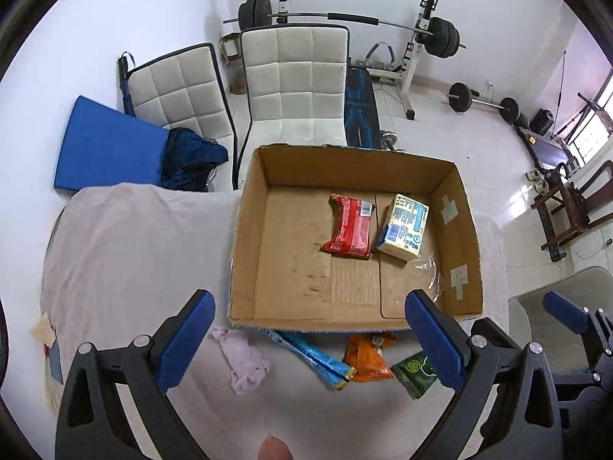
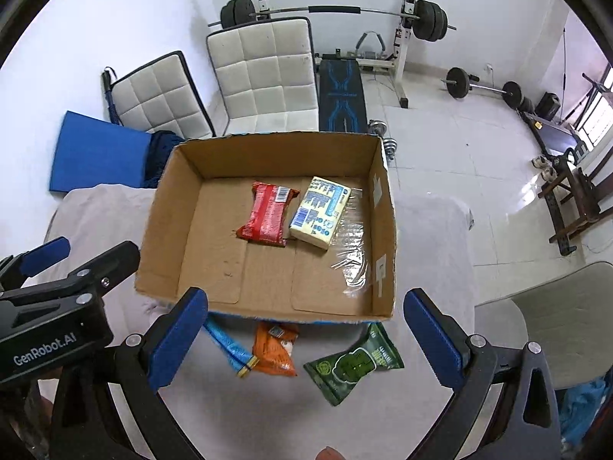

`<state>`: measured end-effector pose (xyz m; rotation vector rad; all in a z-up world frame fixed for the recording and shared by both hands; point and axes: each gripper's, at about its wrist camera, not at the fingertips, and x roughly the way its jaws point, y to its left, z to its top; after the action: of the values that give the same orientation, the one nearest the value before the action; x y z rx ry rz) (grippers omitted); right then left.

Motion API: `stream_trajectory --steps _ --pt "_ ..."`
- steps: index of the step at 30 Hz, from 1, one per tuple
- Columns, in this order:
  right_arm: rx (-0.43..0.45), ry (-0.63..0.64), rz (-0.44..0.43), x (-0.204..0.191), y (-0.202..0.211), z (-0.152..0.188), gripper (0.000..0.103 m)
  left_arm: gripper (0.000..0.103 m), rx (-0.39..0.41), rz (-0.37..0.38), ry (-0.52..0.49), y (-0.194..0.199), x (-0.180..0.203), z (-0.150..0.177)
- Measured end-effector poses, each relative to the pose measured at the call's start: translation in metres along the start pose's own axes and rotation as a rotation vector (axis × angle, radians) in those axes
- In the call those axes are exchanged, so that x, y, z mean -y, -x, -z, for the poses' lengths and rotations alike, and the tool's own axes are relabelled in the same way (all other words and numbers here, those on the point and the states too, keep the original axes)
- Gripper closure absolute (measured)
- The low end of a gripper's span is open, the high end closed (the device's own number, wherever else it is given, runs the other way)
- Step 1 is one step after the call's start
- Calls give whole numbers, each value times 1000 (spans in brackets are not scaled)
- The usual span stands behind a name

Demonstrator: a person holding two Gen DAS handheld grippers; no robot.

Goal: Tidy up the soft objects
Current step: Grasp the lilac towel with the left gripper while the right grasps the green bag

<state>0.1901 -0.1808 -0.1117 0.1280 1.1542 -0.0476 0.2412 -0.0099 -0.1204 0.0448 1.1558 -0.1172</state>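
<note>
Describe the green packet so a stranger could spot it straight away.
Find the open cardboard box on the cloth-covered table. Outside it, along its near wall, three packets lie on the cloth. The green packet is the rightmost, past the blue one and the orange one; it is the only dark green wrapper, with a cartoon figure printed on it.

Two white quilted chairs (image 1: pixel 295 88), barbell rack (image 1: pixel 417 38), blue mat (image 1: pixel 107 149) behind.
</note>
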Motion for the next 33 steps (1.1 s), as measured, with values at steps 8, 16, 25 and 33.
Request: stream_trajectory --steps 8,16,25,33 --pt "-130 -178 -11 48 -37 42 0 1 -79 -20 126 -24 -36 39" --pt "-355 -426 -17 94 -146 113 0 1 -292 -60 284 -103 -81 101" --pt "-429 -555 -32 105 -211 134 14 1 -445 -71 407 -175 -109 129" --pt "-506 -458 -25 103 -220 138 46 1 -502 -50 472 -218 -117 125"
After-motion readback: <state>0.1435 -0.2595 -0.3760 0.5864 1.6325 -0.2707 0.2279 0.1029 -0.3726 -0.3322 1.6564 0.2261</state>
